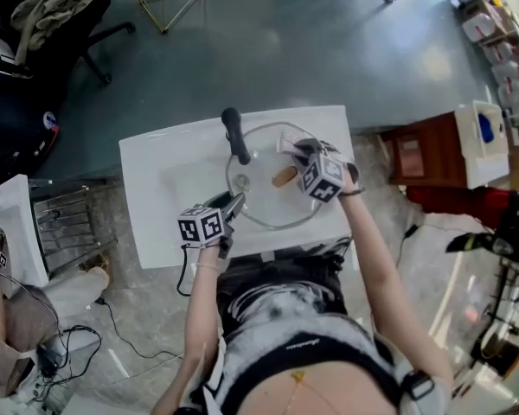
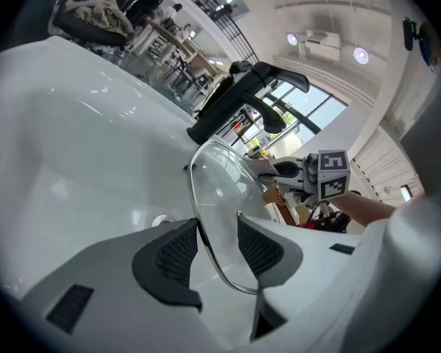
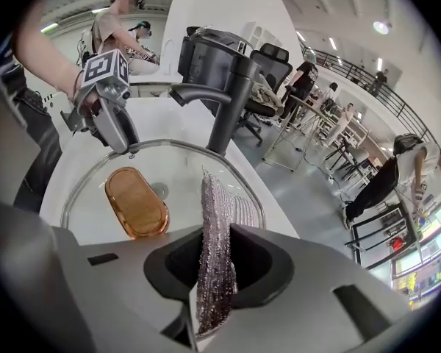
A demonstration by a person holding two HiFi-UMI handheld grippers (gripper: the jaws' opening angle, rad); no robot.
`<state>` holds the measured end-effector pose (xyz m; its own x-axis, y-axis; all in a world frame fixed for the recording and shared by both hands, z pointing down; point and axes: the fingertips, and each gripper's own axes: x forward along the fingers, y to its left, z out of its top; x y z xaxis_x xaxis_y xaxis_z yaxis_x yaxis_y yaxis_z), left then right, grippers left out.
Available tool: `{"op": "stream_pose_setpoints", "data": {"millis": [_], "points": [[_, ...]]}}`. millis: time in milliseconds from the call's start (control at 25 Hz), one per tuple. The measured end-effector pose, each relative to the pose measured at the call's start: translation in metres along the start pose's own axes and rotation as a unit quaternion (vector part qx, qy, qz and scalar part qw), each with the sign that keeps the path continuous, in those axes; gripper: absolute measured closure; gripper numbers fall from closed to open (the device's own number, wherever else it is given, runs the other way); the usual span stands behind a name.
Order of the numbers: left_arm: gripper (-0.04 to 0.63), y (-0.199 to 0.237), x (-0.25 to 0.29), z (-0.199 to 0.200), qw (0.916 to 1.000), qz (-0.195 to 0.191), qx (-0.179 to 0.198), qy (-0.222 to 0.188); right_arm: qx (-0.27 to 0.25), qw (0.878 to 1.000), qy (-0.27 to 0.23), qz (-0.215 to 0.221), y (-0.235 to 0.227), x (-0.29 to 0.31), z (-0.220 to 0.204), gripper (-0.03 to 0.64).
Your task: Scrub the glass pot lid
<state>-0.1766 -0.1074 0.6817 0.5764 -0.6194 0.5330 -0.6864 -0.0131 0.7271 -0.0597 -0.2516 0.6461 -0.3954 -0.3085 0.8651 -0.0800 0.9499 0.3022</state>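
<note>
Glass pot lid (image 1: 264, 195), frame centre over white sink (image 1: 147, 171): left gripper (image 1: 235, 202) clamps its lower-left rim; right gripper (image 1: 297, 149) pinches silver scrub cloth (image 3: 214, 234) at its upper right.

Left claw (image 1: 236, 202), right claw (image 1: 294, 150): both clenched.

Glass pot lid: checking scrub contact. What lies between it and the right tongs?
A silvery mesh cloth, pinched in the right tongs, over the lid: right gripper view.

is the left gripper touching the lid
Touching. The left gripper view shows the lid with its rim clamped in the left gripper, one of the pads on each face of the glass.
</note>
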Motion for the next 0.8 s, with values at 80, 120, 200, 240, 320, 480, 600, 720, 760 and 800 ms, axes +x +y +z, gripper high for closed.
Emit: {"op": "stream_pose_setpoints", "data": {"millis": [80,120,200,240,320,480,600,720,760,800], "points": [[0.419,0.000,0.000,0.001,1.0000,0.005,0.003,0.000,0.011,1.000,0.000,-0.004,0.001,-0.003,-0.006,0.538],[0.419,0.000,0.000,0.002,1.0000,0.007,0.004,-0.002,0.016,1.000,0.000,-0.007,0.001,-0.004,-0.009,0.538],[0.419,0.000,0.000,0.001,0.9999,0.011,0.004,-0.006,0.024,1.000,-0.002,-0.011,0.002,-0.007,-0.015,0.538],[0.417,-0.001,0.000,0.000,0.9999,0.013,0.004,-0.007,0.028,1.000,-0.002,-0.013,0.004,-0.009,-0.018,0.538],[0.417,0.000,-0.001,-0.001,0.9998,0.018,0.005,-0.009,0.039,0.999,-0.001,-0.014,0.009,-0.014,-0.026,0.538],[0.416,0.002,-0.002,0.000,0.9995,0.030,0.007,-0.009,0.058,0.998,0.005,-0.017,0.015,-0.019,-0.037,0.537],[0.414,-0.001,0.000,0.002,0.9992,0.038,0.008,-0.011,0.068,0.998,0.004,-0.017,0.016,-0.025,-0.045,0.537],[0.413,0.000,-0.001,0.001,0.9985,0.053,0.013,-0.011,0.075,0.997,0.005,-0.013,0.022,-0.029,-0.052,0.537],[0.411,0.001,-0.001,0.001,0.9981,0.059,0.015,-0.011,0.077,0.997,0.006,-0.011,0.025,-0.030,-0.055,0.537],[0.410,0.001,-0.002,0.001,0.9976,0.065,0.019,-0.011,0.079,0.997,0.005,-0.010,0.027,-0.032,-0.057,0.537]]}}
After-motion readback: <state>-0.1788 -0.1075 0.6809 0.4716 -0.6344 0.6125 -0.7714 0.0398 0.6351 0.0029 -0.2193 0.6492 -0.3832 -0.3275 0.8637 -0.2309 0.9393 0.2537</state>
